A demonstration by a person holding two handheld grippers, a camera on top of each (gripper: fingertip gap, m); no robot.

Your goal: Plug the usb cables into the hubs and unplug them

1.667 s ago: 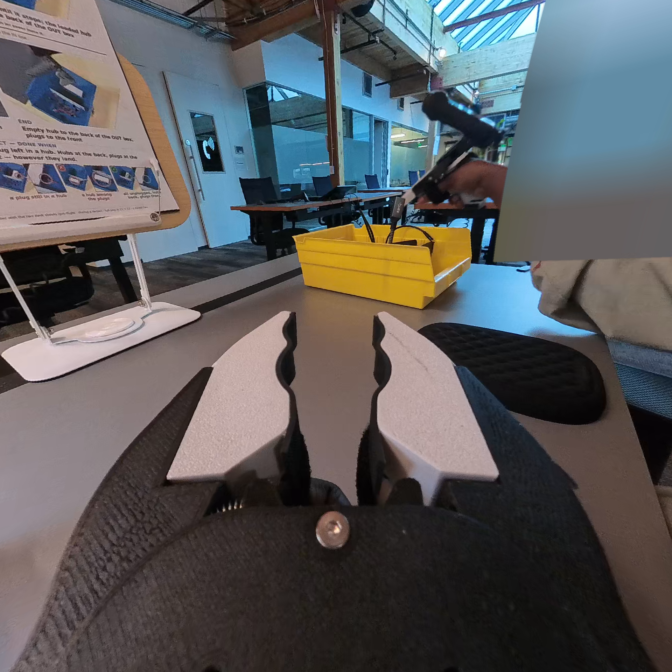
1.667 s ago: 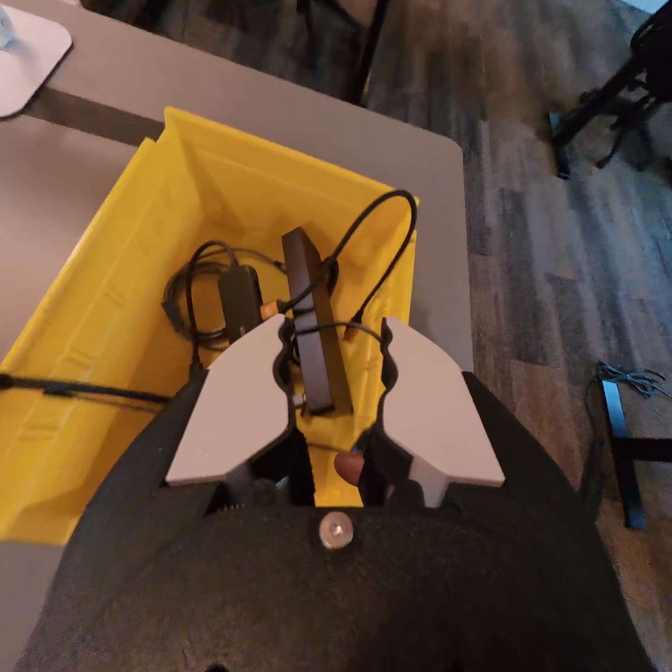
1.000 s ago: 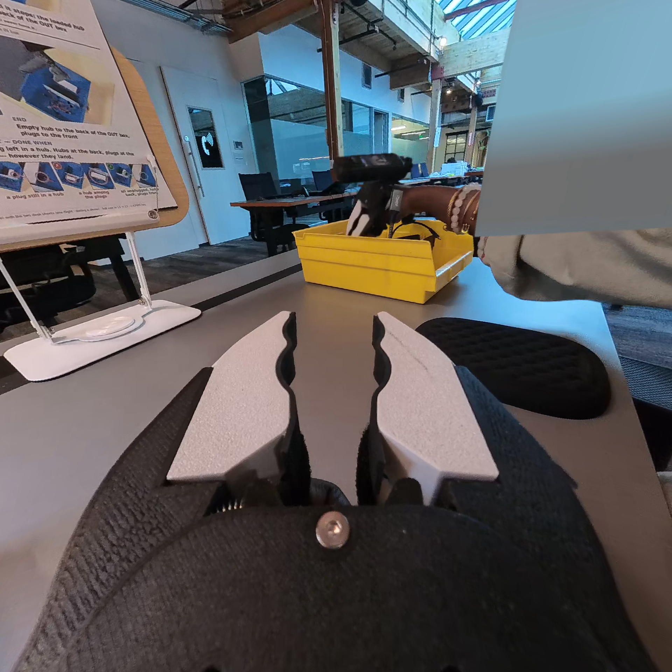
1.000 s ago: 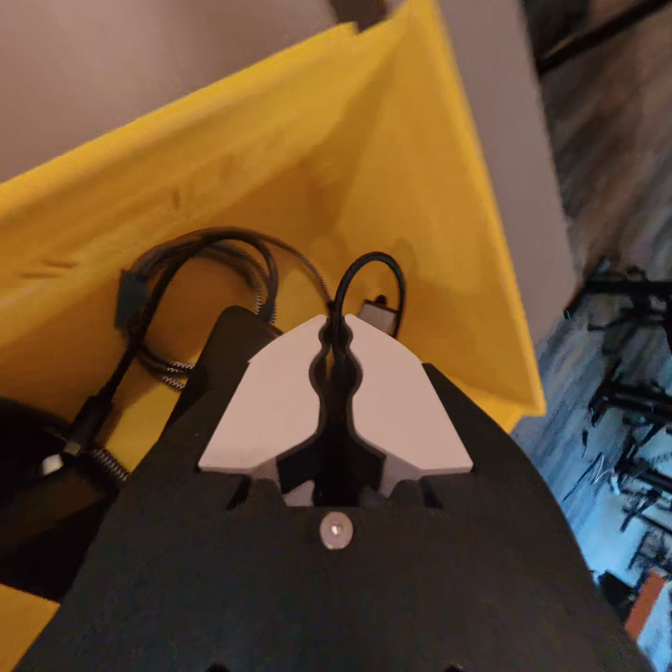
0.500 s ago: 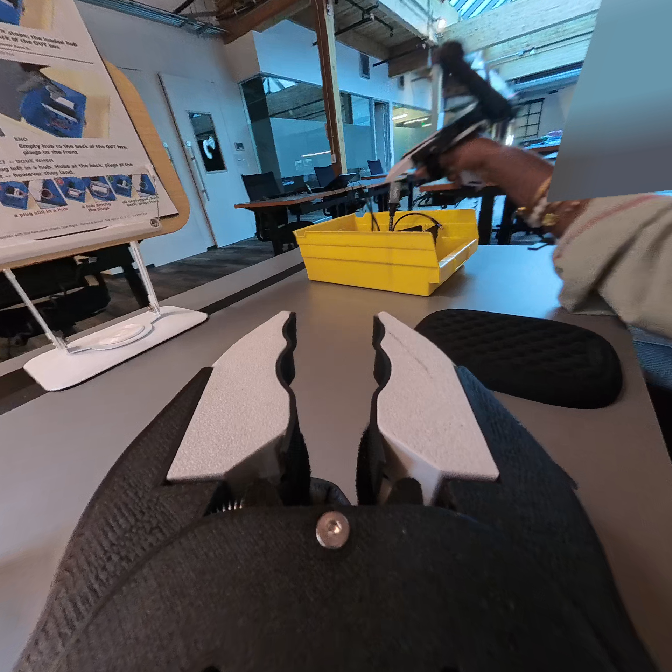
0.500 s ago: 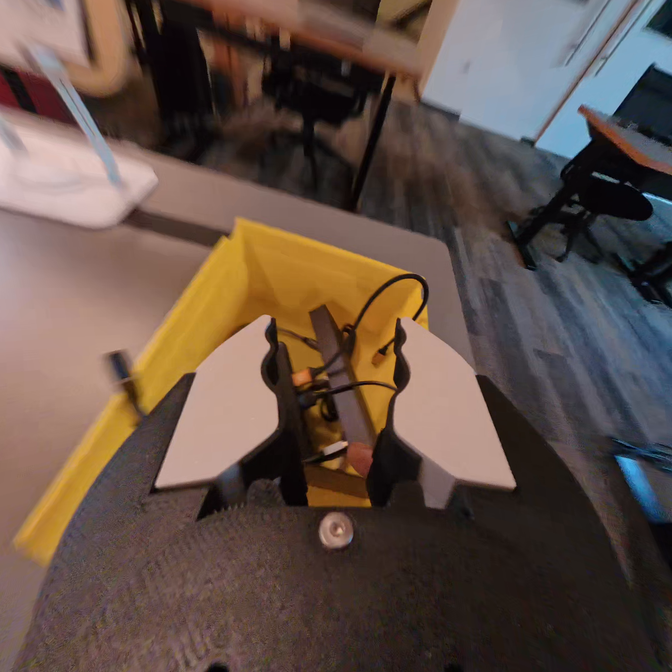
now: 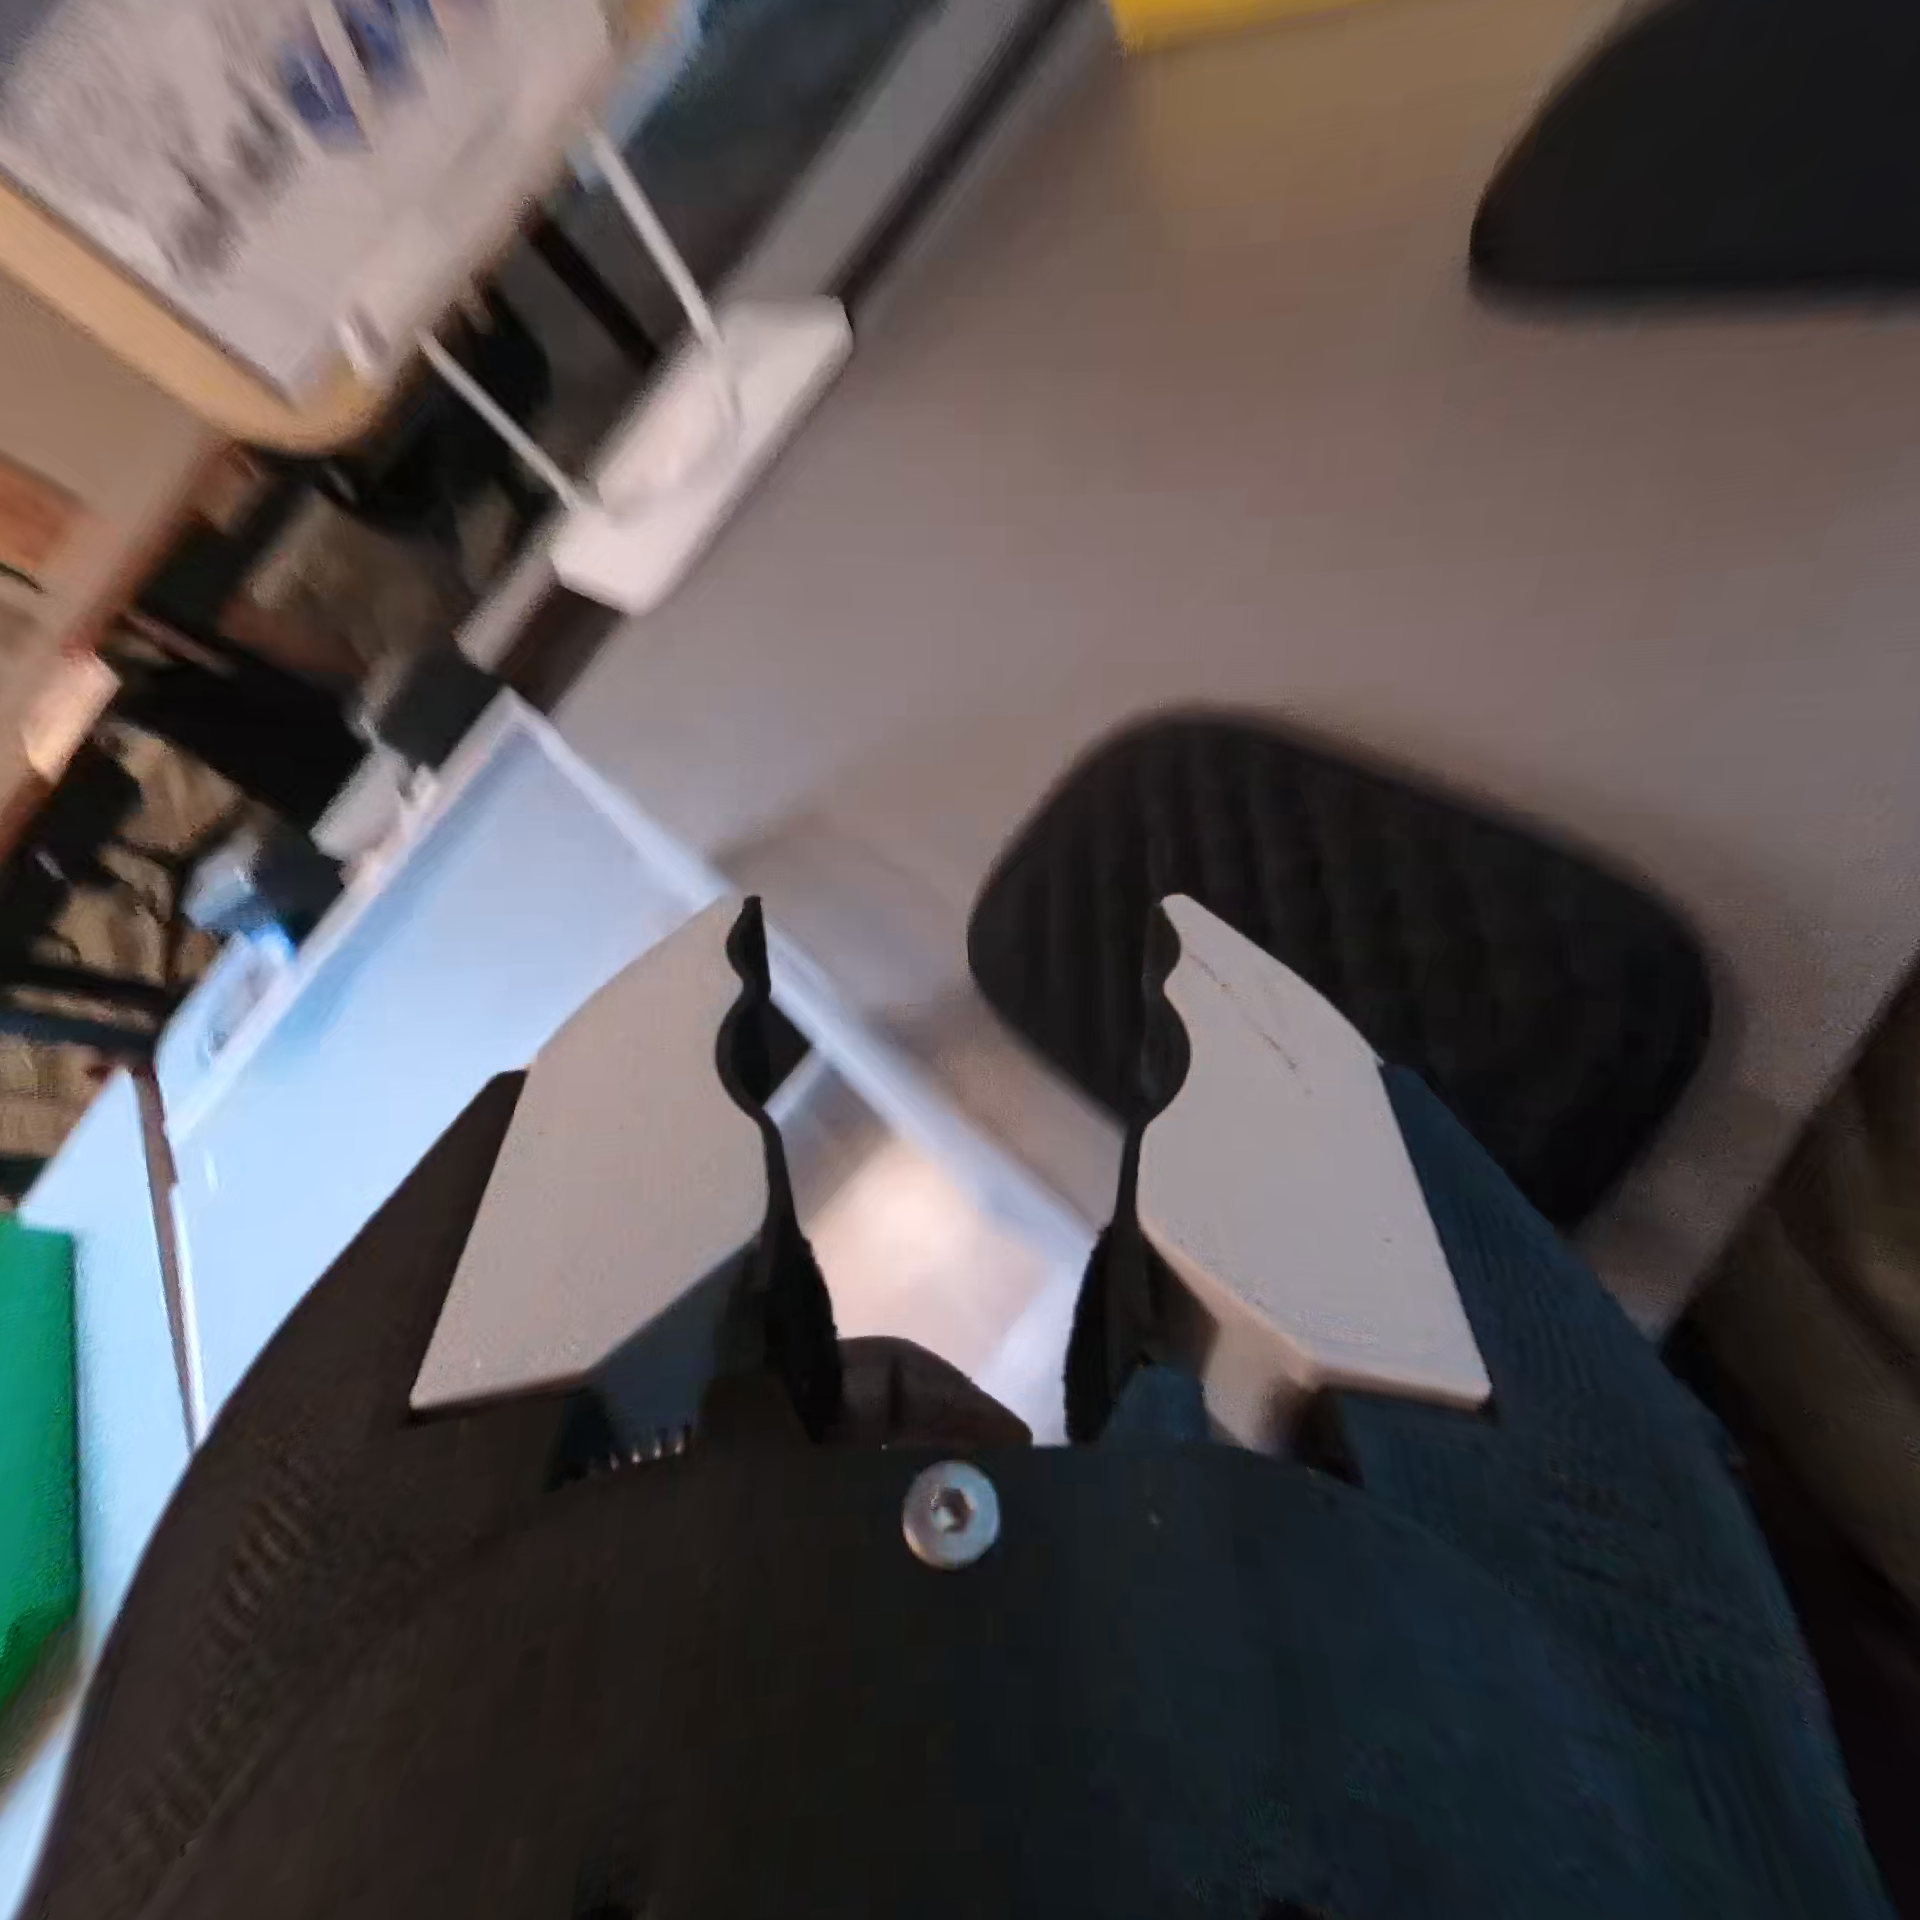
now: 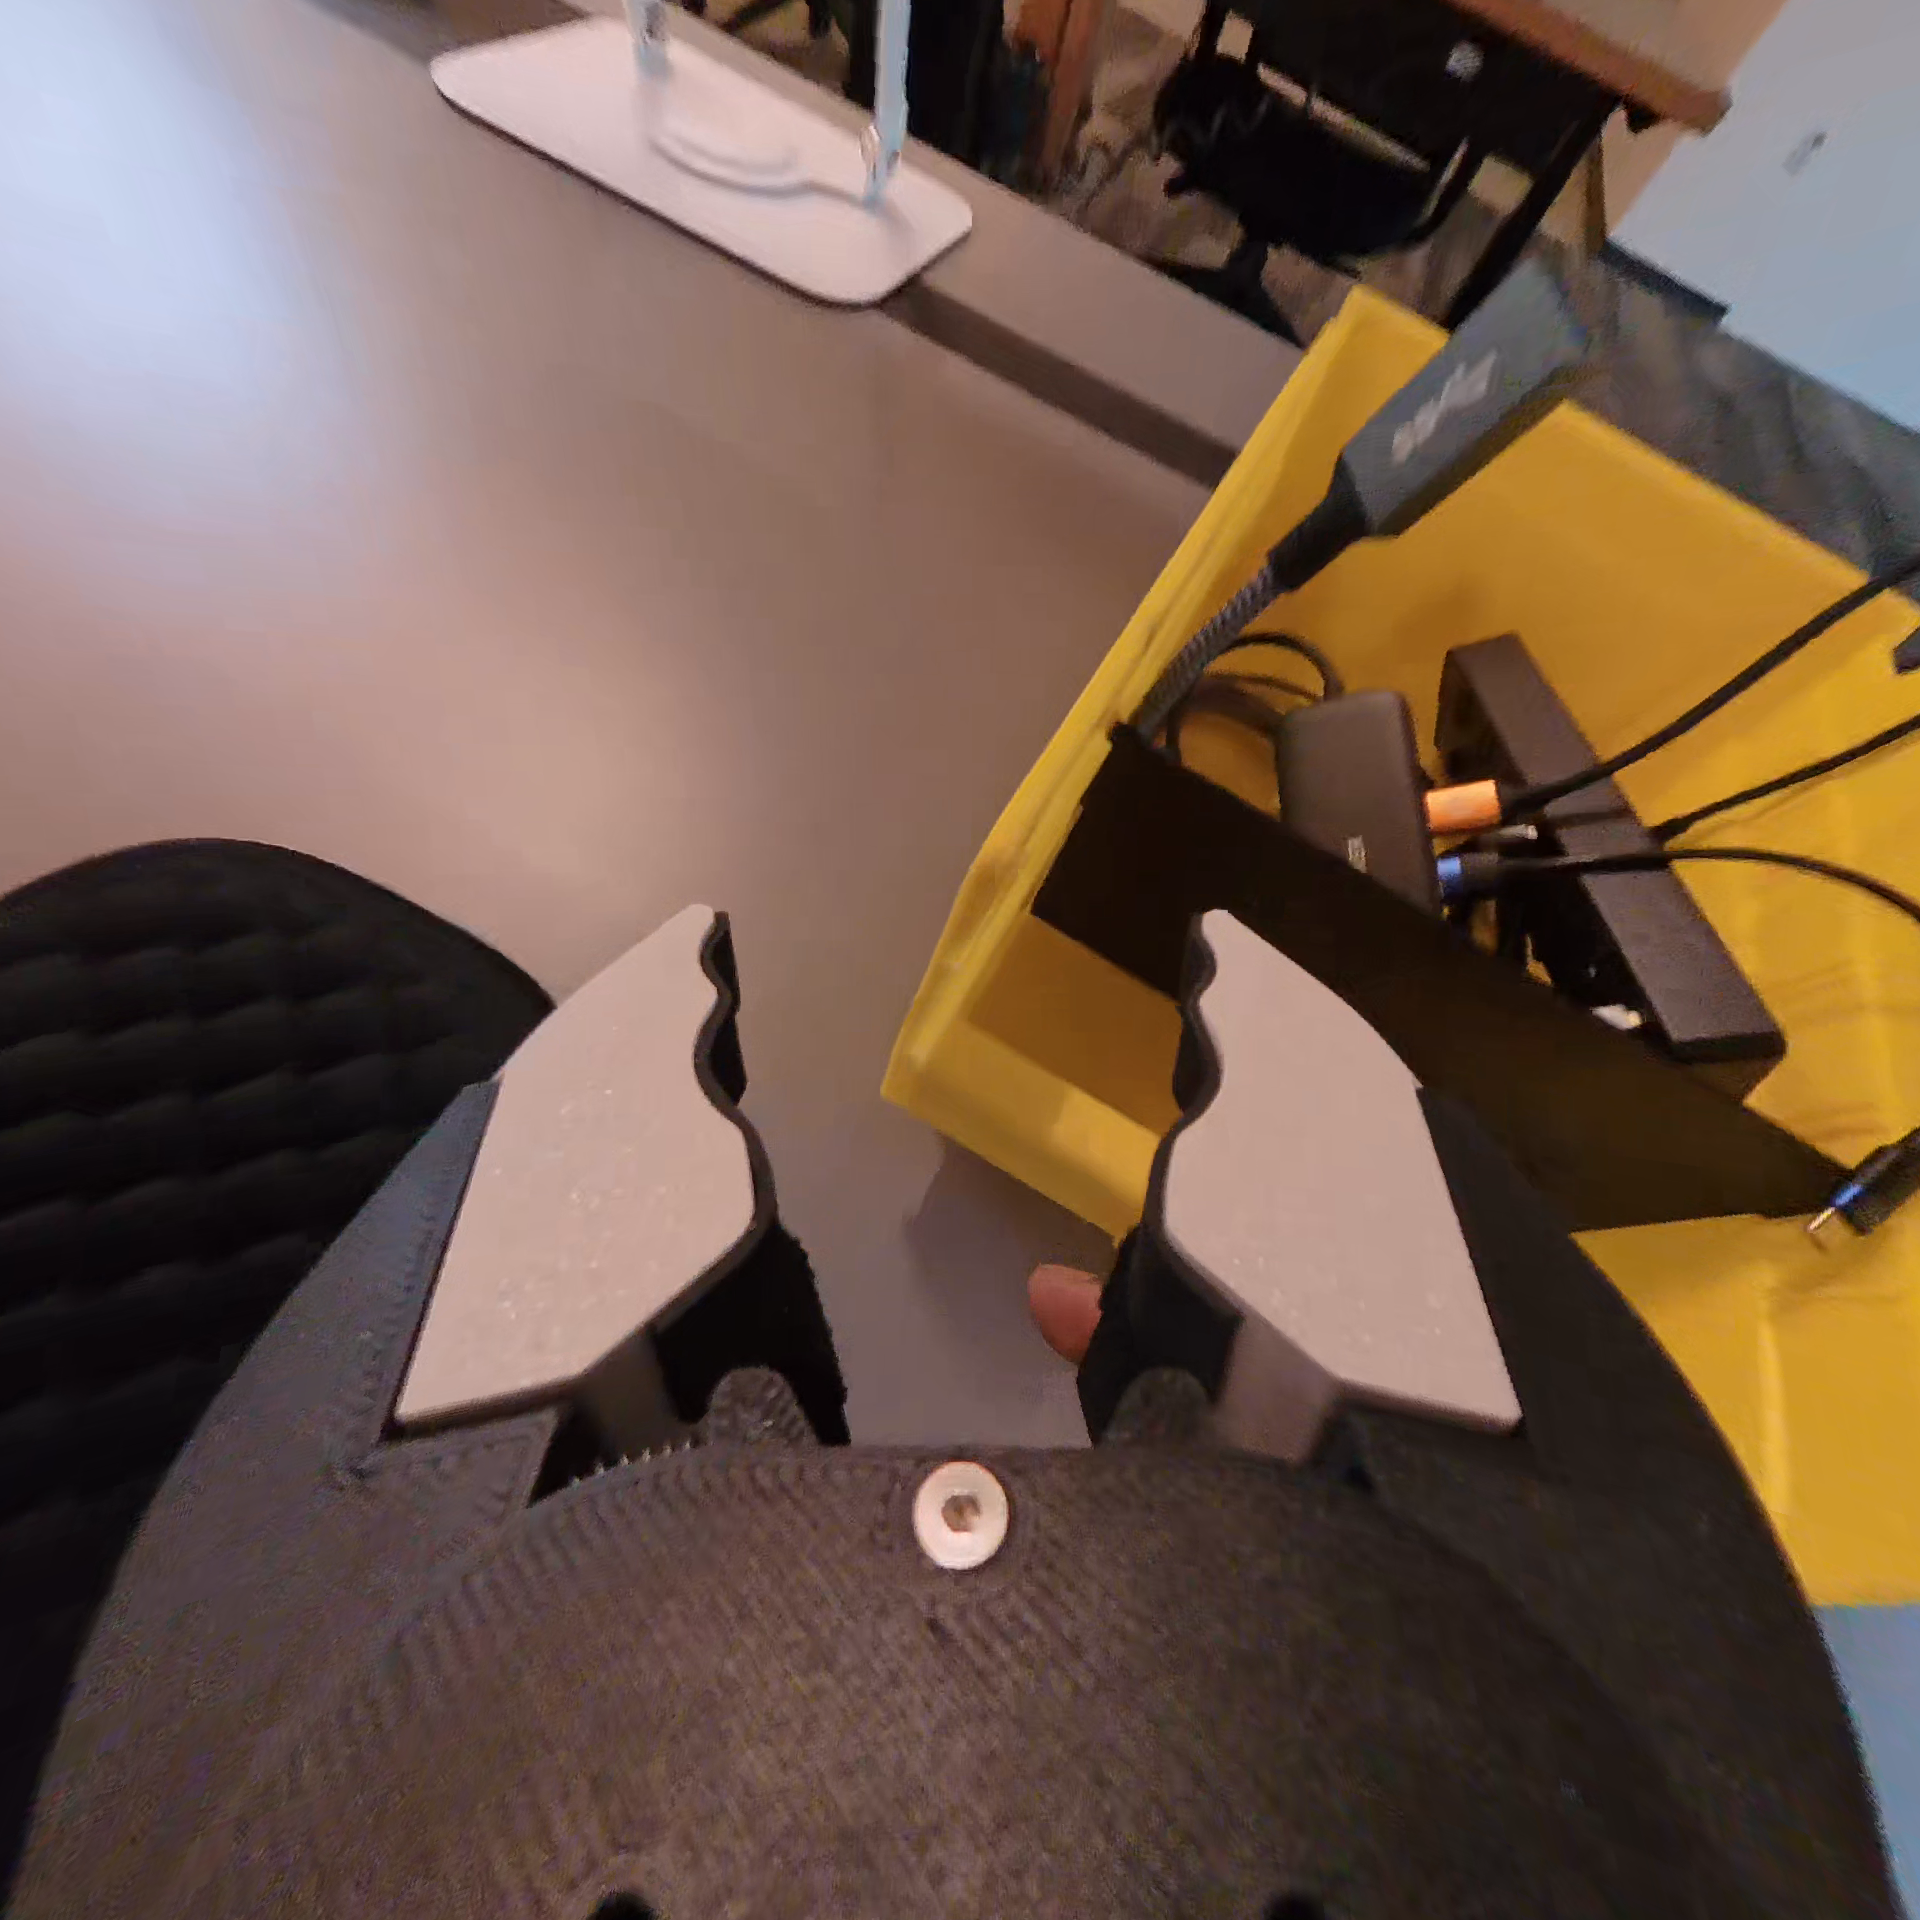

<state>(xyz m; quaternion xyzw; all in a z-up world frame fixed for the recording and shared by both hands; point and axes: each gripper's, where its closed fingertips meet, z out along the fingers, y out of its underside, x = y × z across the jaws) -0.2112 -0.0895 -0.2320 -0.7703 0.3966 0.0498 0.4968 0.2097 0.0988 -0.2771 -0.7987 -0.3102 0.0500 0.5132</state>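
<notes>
Beside the right tongs [image 8: 956, 1029], which are gaping empty, hubs [image 8: 1600, 842] and cables [image 8: 1756, 769] are lying plugged together inside the yellow bin [image 8: 1039, 935], probably awaiting unplugging; left tongs [image 7: 951, 1013] are hanging released above the table [image 7: 1195, 499].

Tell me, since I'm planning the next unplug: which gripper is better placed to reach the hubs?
Probably the right gripper: open, beside the yellow bin holding the hubs. The left gripper points toward a black pad.
</notes>
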